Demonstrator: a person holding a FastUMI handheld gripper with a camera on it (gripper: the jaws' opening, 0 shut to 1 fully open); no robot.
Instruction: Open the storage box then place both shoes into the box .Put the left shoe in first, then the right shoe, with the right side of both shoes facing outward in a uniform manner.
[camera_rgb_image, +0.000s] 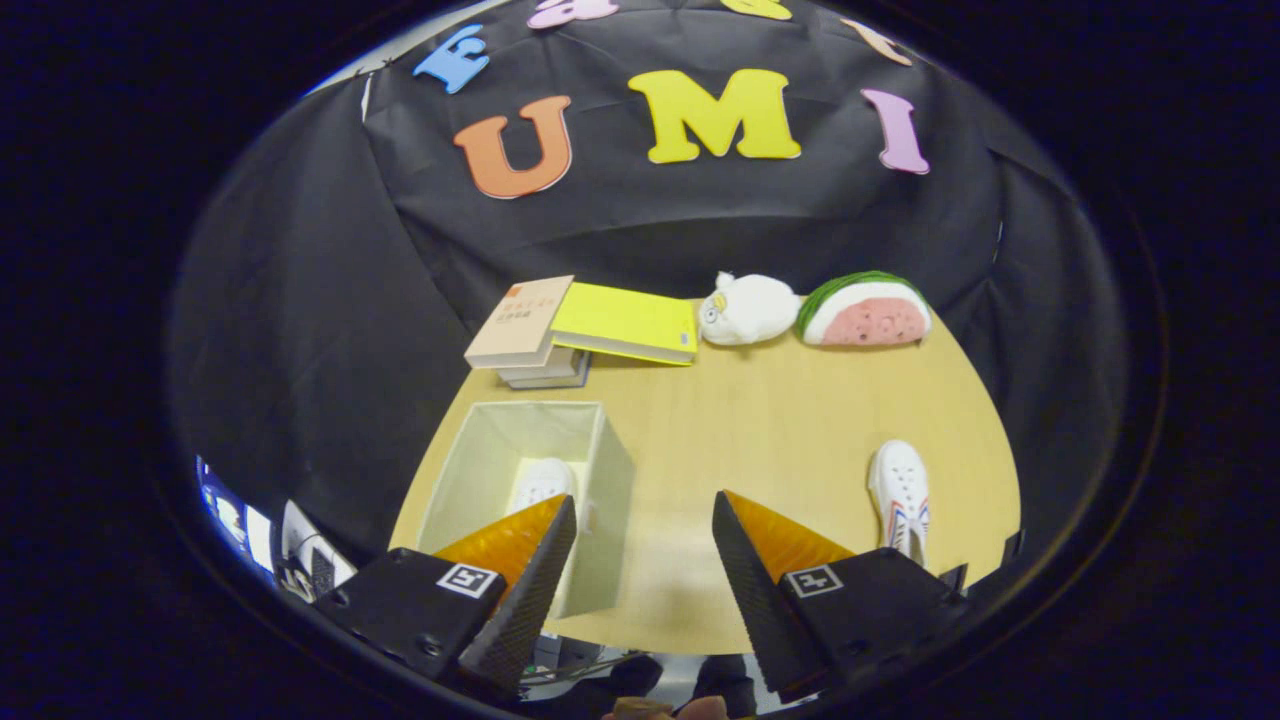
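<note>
Nearest the camera, the gripper (645, 520) hangs over the near edge of the wooden table (760, 420) with its 2 fingers spread wide and nothing between them. Just ahead of the left finger stands the open storage box (610, 470), a pale fabric bin close to the table's near left edge; 1 white shoe (542, 482) lies inside it, its rear half hidden behind the left fingertip. A second white shoe (898, 495), with coloured stripes on its side, rests on the table beside the right finger, near the right edge, its heel cut off by the gripper body. Between box and shoe the tabletop is bare. Along the far edge sit a stack of books (525, 335), a yellow book (628, 322) leaning on it, a white plush toy (748, 309) and a watermelon-slice plush (865, 310). Black cloth closes the booth behind and to both sides. Below the table's near edge, dark shapes are too blurred to identify.
</note>
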